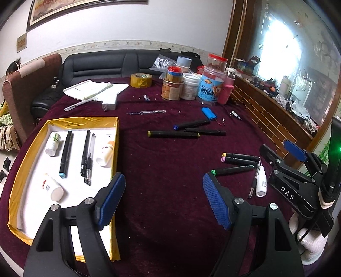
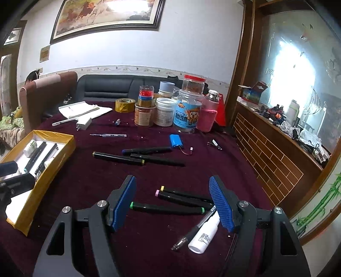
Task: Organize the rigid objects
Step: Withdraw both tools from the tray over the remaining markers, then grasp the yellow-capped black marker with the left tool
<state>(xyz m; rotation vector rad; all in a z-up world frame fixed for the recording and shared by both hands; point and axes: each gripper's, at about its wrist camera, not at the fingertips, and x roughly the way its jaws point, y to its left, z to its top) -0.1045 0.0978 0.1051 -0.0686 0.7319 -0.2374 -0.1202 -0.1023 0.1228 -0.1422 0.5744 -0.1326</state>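
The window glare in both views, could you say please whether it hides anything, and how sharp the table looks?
Left wrist view: window blown out white, fisheye bends the box, markers sharp. Right wrist view: same glare, plus glare on the painting; markers sharp.

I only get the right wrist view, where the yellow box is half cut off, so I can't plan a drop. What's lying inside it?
Observer: Three white bottles, a blue-capped marker and two pens lie in the box.
Operator: Any room left?
Observer: Yes, bare white floor shows at its near end.
Operator: Is the left gripper carrying anything?
Observer: No, the left gripper has its fingers open with nothing between them.
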